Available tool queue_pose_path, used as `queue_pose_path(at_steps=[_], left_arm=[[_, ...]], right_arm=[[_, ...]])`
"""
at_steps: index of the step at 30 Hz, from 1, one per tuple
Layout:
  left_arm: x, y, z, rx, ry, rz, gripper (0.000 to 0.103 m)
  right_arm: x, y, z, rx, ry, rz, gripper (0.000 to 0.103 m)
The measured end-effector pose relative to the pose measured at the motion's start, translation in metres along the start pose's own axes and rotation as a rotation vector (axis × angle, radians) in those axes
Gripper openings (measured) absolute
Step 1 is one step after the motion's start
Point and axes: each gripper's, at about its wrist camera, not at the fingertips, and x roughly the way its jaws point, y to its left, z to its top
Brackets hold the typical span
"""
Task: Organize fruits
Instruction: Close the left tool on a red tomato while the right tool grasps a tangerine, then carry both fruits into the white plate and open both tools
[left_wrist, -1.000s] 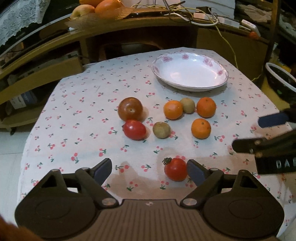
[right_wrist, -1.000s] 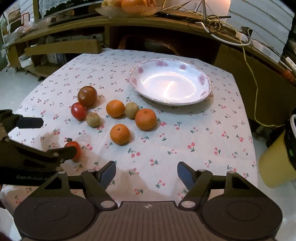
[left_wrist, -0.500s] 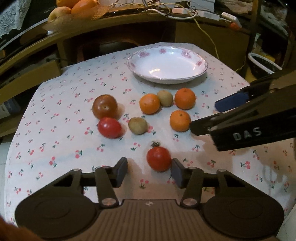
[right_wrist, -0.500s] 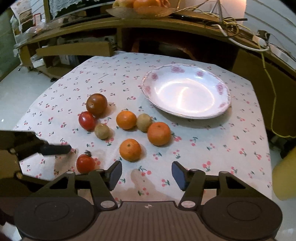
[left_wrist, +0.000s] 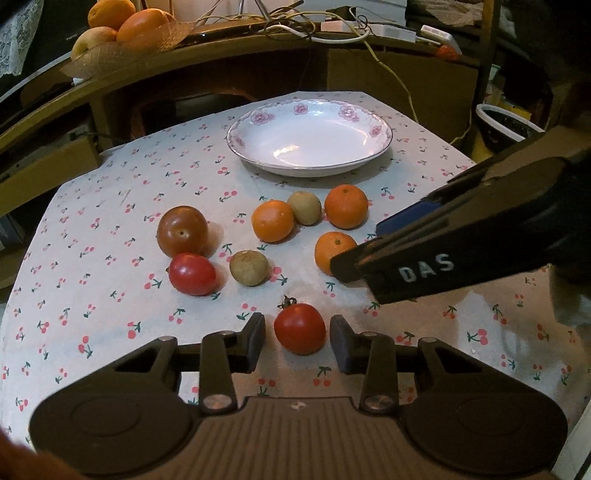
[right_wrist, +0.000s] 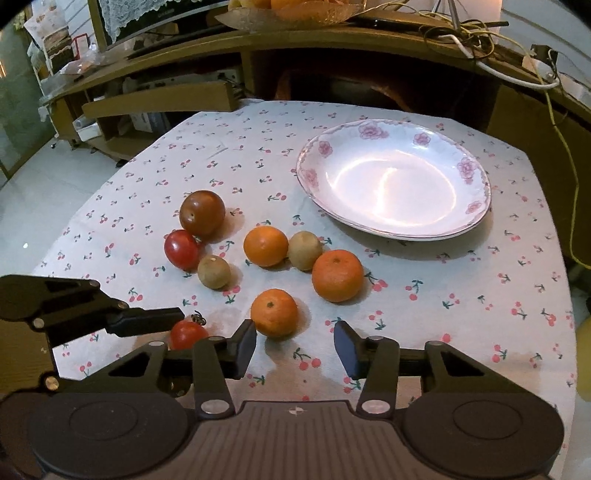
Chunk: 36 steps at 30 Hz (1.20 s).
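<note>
A small red tomato (left_wrist: 300, 328) with a stem lies on the cherry-print cloth between the fingers of my left gripper (left_wrist: 297, 342), which is open with gaps on both sides of it. It also shows in the right wrist view (right_wrist: 186, 334). My right gripper (right_wrist: 294, 344) is open just before the nearest orange (right_wrist: 274, 312). Two more oranges (right_wrist: 337, 275) (right_wrist: 265, 246), two brown kiwis (right_wrist: 214, 271) (right_wrist: 304, 250), a second red tomato (right_wrist: 181, 249) and a dark red-brown fruit (right_wrist: 202, 213) lie between the grippers and the empty floral plate (right_wrist: 463, 166).
A wooden shelf (right_wrist: 295, 48) curves behind the table, with a dish of oranges (left_wrist: 122, 26) and cables on it. The right gripper's body (left_wrist: 461, 236) crosses the left wrist view at right. A dark bin (left_wrist: 506, 125) stands off the table's right side.
My left gripper has moved forward around the stemmed tomato and its fingers have narrowed. My right gripper has moved forward and left up to the nearest orange, also narrowing.
</note>
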Motion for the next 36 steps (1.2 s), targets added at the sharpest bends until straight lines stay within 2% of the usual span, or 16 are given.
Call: queue_pose_path(at_steps=[10,13,16,23,30,36], left_arm=[[0.003,-0.003,0.002,0.03,-0.012,0.013,0.046],[0.004,-0.001,0.003,0.023,-0.005,-0.005,0.04],[0.002,-0.002,0.004,0.03,0.001,-0.01,0.034],[0.001,0.007,0.006,-0.02,0.013,-0.016,0.034],[-0.009,0.013,0.025,-0.036,-0.054,-0.012,0.034],[-0.002,0.019,0.053,-0.03,-0.1,-0.004,0.034]], right_arm=[[0.015,0.004,0.006,-0.017,0.019,0.022,0.04],[0.016,0.004,0.008,-0.012,0.03,0.045,0.031],[0.014,0.004,0.008,-0.016,0.037,0.039,0.03],[0.003,-0.005,0.005,0.008,0.016,0.036,0.03],[-0.006,-0.01,0.011,0.027,-0.019,0.029,0.03],[-0.011,-0.019,0.024,0.052,-0.062,0.011,0.03]])
